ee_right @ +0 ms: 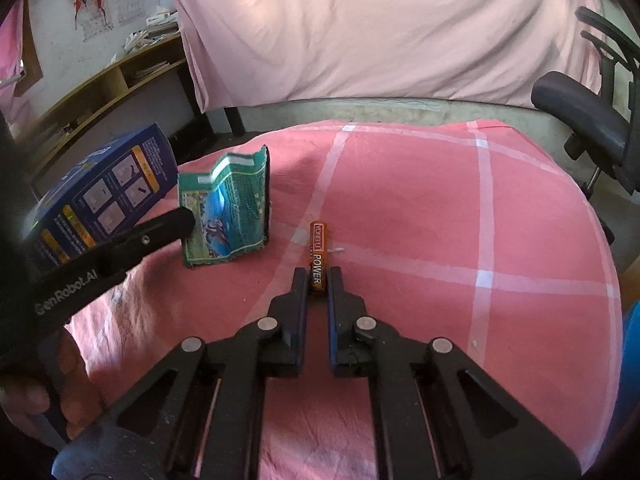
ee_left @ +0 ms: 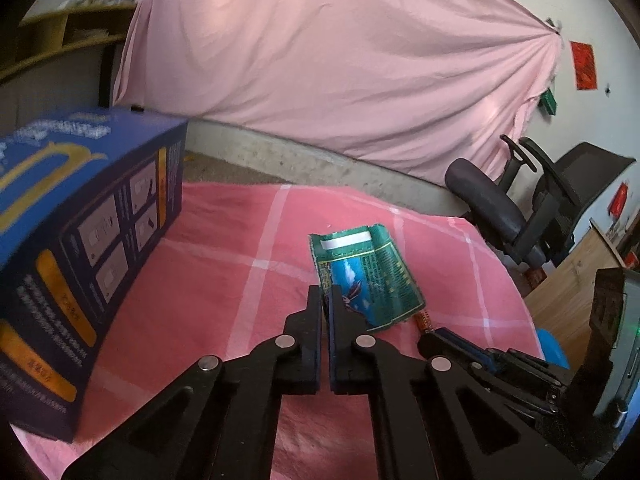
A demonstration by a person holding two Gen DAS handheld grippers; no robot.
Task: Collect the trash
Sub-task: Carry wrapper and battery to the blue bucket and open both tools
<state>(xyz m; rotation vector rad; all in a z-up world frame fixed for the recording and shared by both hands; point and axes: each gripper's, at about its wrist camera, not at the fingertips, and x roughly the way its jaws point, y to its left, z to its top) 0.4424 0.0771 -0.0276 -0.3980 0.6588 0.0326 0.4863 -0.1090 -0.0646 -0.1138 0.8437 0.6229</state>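
A crumpled green and blue wrapper is pinched at its near edge by my left gripper, which is shut on it and holds it upright over the pink cloth. It also shows in the right wrist view. An orange battery marked POWER is held at its near end between the fingers of my right gripper, which is shut on it. In the left wrist view the battery shows only as a small orange tip beside the right gripper.
A blue box stands at the left of the pink checked tablecloth; it also shows in the right wrist view. An office chair stands beyond the table's right edge. A pink sheet hangs behind.
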